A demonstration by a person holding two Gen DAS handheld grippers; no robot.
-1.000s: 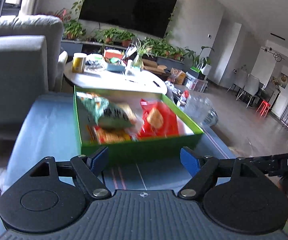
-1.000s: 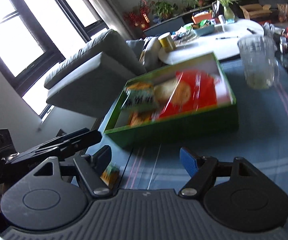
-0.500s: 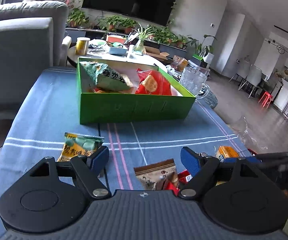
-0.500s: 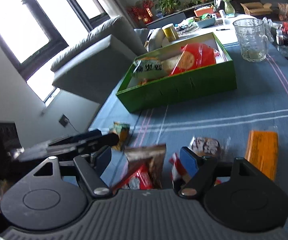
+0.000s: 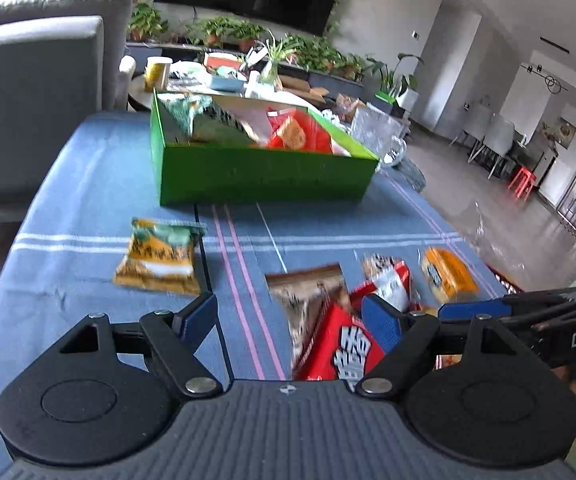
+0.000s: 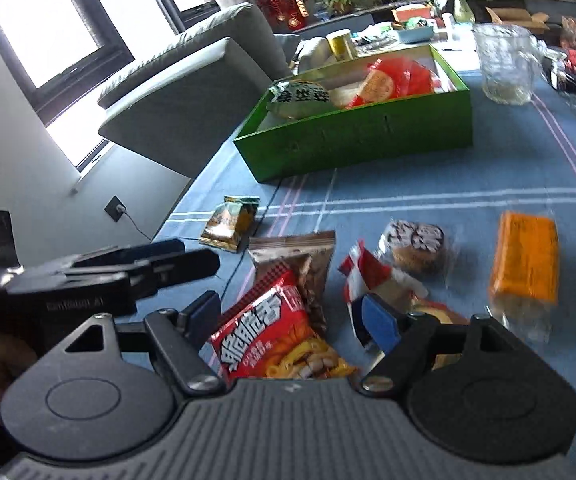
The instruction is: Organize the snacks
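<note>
I'm hovering both grippers, left point(image 5: 290, 316) and right point(image 6: 288, 316), fingers released — overlapping crinkly red snack bag point(image 6: 275, 332) risks dragging its brown neighbour point(image 6: 296, 256).

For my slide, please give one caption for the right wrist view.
Open right gripper above a red snack bag, loose snacks on the blue tablecloth, green box behind.

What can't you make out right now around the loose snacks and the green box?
- Red snack bag: lower end hidden behind the right gripper body, right wrist view.
- Green box: floor hidden by its front wall, left wrist view.
- Brown packet: print lost to motion blur, left wrist view.
- Snack under the right finger: mostly covered, right wrist view.
</note>
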